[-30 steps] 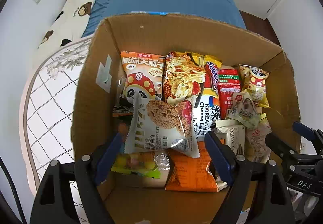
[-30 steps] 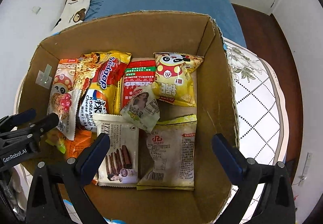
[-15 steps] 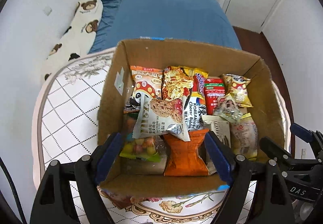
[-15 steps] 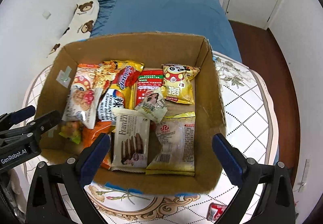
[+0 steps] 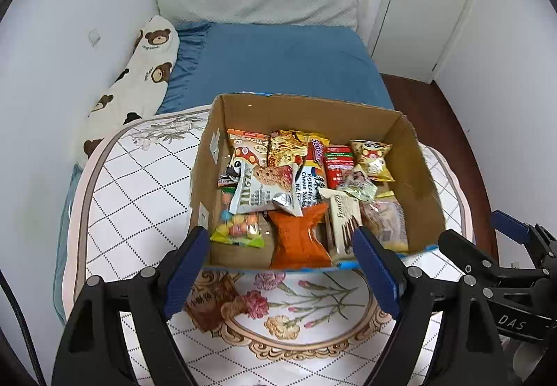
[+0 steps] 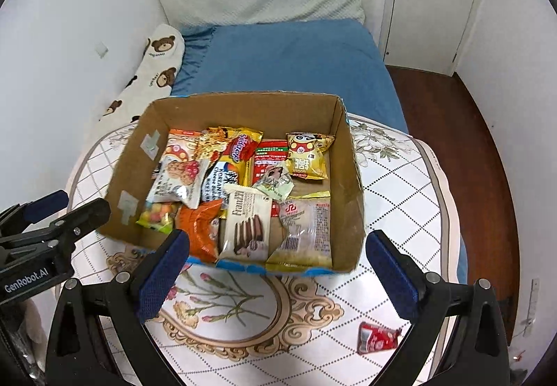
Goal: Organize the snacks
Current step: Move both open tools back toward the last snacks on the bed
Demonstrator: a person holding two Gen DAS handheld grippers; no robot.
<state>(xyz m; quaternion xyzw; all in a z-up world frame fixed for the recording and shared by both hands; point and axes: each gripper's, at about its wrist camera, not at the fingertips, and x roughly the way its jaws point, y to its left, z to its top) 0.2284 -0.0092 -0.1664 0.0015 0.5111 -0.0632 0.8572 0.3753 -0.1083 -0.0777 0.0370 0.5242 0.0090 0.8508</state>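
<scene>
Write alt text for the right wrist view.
An open cardboard box packed with snack packets sits on a patterned table. The right gripper hangs open and empty before it; a small red packet lies loose on the table.

Both my wrist cameras look steeply down and forward past my own tongs, the left tongs point(image 5: 283, 267) from the box's left and the right tongs point(image 6: 278, 267) from its right, sharing the cardboard box point(image 5: 423, 184) (with bed point(image 6: 296, 62) behind it) on the counter point(image 5: 139, 184).
</scene>
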